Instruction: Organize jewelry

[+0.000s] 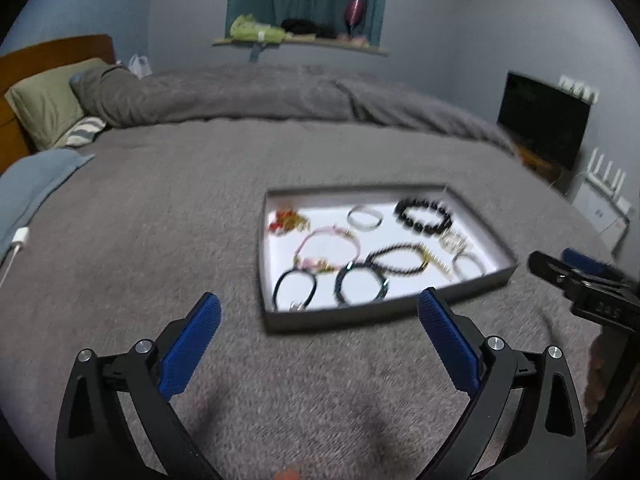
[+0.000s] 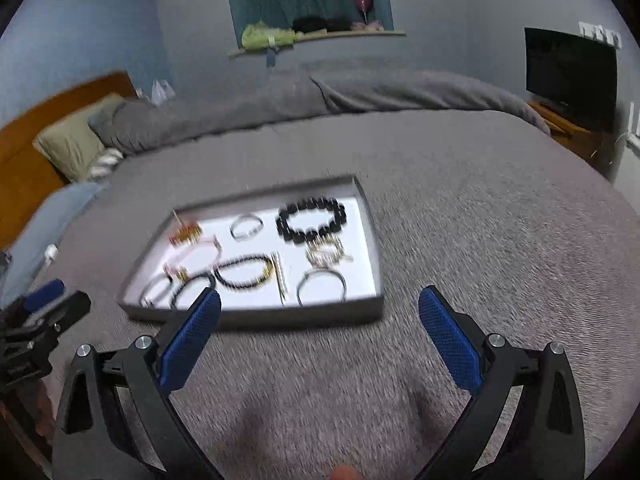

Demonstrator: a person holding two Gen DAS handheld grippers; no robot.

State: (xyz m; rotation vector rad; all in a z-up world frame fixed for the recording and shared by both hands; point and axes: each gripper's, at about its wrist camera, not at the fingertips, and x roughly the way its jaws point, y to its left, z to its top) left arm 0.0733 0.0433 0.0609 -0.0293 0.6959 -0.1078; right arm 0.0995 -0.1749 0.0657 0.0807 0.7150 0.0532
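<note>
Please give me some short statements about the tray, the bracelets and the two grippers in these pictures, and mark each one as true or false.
1. The tray lies on a grey blanket. True.
2. The left gripper holds a bracelet. False: its jaws stand wide open with nothing between them.
3. The big black bead bracelet lies in the far right part of the tray. True.
4. The right gripper is shut. False: it is wide open and empty.
5. Several bracelets lie on the blanket outside the tray. False: all the jewelry in view is inside the tray.
</note>
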